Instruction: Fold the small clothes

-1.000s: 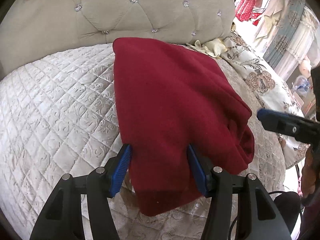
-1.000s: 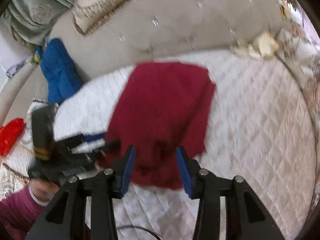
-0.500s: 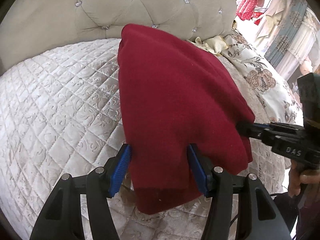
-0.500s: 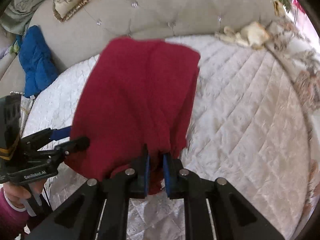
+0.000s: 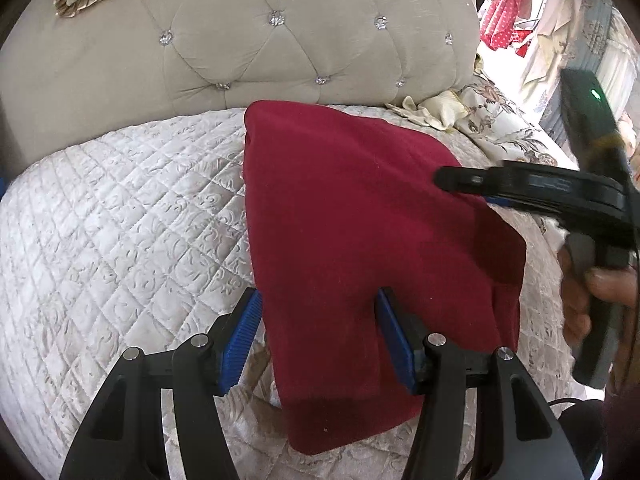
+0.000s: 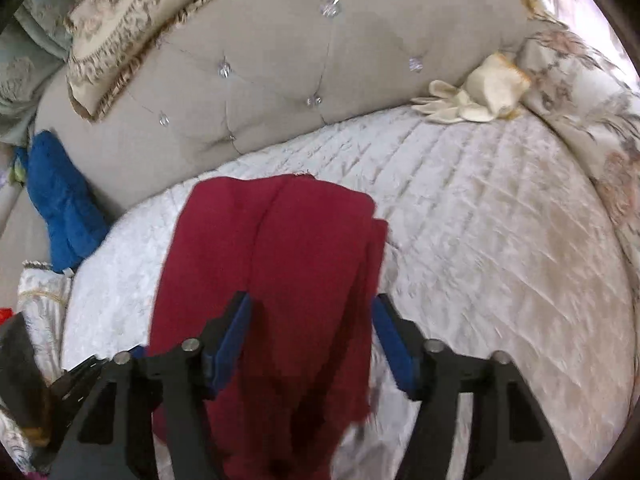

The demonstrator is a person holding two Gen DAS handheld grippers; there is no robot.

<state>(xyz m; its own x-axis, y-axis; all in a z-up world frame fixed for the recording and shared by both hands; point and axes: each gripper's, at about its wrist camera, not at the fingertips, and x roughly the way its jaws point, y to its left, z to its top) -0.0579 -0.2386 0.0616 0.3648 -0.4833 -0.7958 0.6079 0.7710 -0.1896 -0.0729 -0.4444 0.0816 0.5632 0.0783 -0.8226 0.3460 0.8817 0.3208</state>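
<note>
A dark red garment (image 5: 356, 236) lies folded lengthwise on the quilted white bed (image 5: 120, 232); it also shows in the right wrist view (image 6: 276, 280). My left gripper (image 5: 318, 336) is open, its blue pads either side of the garment's near end, not pinching it. My right gripper (image 6: 312, 340) is open, its pads straddling the garment's near right part. From the left wrist view the right gripper (image 5: 532, 192) hovers over the garment's right edge.
A tufted beige headboard (image 5: 280, 40) stands behind the bed. A cream cloth (image 6: 476, 96) and floral bedding (image 6: 580, 92) lie at the far right. A blue cloth (image 6: 60, 204) and a fringed pillow (image 6: 132, 28) are at the left.
My right gripper, shut on the garment's right edge half a second ago, has opened and let it go. The garment now lies flatter and narrower. My left gripper has stayed open in place.
</note>
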